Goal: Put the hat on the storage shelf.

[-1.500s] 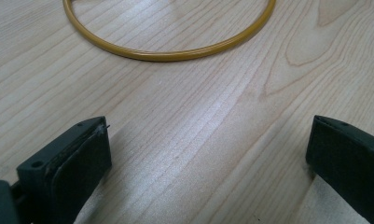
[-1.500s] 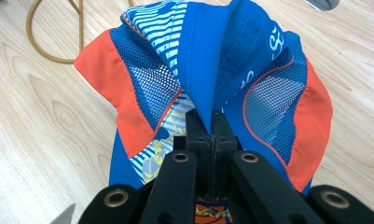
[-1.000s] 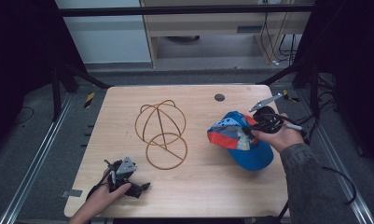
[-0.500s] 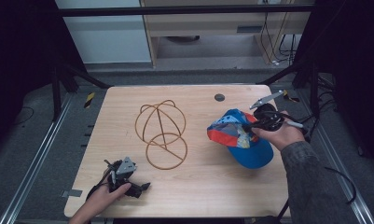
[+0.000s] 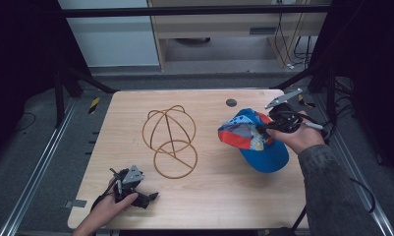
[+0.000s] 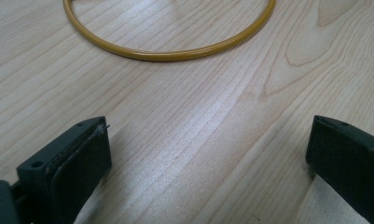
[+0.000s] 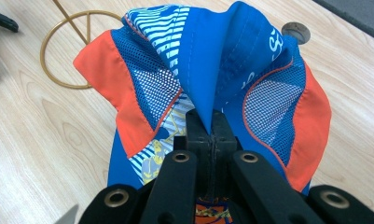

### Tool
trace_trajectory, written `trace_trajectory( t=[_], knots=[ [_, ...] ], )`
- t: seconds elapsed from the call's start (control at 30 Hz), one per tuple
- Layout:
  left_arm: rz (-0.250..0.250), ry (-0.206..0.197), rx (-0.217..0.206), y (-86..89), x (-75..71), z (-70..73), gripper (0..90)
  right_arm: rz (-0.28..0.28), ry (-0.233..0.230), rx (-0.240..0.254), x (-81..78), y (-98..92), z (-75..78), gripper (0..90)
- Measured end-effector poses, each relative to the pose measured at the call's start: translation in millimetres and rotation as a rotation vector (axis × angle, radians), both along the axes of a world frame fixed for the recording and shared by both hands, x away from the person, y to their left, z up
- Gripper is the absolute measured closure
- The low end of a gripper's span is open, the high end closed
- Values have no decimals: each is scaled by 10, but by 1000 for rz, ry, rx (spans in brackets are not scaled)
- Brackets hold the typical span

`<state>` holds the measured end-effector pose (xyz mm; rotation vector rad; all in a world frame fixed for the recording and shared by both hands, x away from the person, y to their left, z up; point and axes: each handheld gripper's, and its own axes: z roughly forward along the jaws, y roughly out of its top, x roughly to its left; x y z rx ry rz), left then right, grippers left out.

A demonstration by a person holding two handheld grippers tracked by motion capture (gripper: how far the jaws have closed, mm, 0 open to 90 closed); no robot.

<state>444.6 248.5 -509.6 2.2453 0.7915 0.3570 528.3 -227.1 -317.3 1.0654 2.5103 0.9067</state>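
High view: right claw (image 5: pixel 261 129) pinches the cap (image 5: pixel 256 142) near the table's right edge (image 5: pixel 294 162); left claw (image 5: pixel 153 196) released beside the wire stand (image 5: pixel 170 140).

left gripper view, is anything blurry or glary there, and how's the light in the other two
Left gripper view: the near fingers look soft, a pale sheen lies on the table, the gold ring is sharp. High view: dim, dark surroundings. Right gripper view: evenly lit, the cap crisp, the fingers slightly soft.
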Motion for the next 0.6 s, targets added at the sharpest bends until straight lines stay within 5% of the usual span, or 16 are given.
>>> trace_trajectory(
  t=[0.6],
  knots=[
    [0, 0, -1, -1, 0, 0, 0, -1, -53, 27, -24, -17, 315, 900]
  ],
)
